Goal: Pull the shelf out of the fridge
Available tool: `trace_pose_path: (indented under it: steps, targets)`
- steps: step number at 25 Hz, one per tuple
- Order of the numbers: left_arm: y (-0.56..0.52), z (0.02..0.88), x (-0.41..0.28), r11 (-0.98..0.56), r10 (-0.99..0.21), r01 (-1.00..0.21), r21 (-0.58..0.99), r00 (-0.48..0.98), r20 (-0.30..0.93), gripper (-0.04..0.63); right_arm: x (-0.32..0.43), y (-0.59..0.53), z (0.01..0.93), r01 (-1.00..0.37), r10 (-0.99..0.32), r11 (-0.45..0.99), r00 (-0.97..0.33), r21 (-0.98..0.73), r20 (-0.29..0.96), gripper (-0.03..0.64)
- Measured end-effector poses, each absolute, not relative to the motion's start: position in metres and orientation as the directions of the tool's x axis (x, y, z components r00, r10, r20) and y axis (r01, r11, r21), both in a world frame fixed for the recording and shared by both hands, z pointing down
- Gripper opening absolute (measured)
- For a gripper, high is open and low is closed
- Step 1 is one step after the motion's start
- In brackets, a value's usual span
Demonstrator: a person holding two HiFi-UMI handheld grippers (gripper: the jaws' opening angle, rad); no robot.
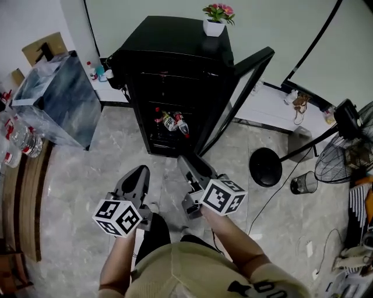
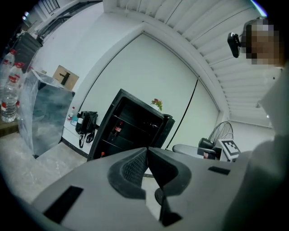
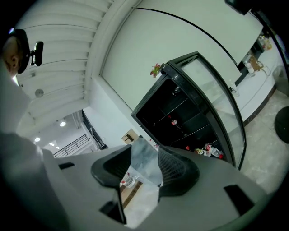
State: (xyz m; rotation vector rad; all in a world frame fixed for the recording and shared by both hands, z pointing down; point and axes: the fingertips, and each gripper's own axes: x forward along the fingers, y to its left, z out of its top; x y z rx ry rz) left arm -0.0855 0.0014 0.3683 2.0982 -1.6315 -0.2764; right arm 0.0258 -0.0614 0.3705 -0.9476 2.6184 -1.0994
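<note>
A black fridge [image 1: 175, 64] stands on the tiled floor ahead with its glass door [image 1: 236, 96] swung open to the right. Thin shelves cross its dark inside, and a lower shelf [image 1: 169, 132] carries a few lying bottles [image 1: 172, 122]. Both grippers hover over the floor short of the fridge, touching nothing. My left gripper [image 1: 140, 172] is shut and empty, its pads [image 2: 135, 164] pressed together. My right gripper [image 1: 185, 164] is open with nothing between its fingers [image 3: 174, 167]. The fridge [image 3: 180, 113] and its bottles [image 3: 208, 150] show past the right gripper [image 3: 144, 159].
A potted flower [image 1: 215, 17] sits on the fridge top. A plastic-wrapped box [image 1: 58, 99] and water bottles [image 1: 17, 139] stand at the left. At the right are a round black stand base [image 1: 265, 167], a floor fan [image 1: 344, 160], a small bin [image 1: 303, 183] and cables.
</note>
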Motion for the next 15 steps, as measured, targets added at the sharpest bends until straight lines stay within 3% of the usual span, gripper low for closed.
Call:
trace_pose_path:
  steps: [15]
  targets:
    - [-0.108, 0.389, -0.186, -0.307, -0.904, -0.814, 0.493, 0.412, 0.117, 0.017, -0.048, -0.178, 0.379, -0.537, -0.787, 0.328, -0.611, -0.777, 0.09, 0.178]
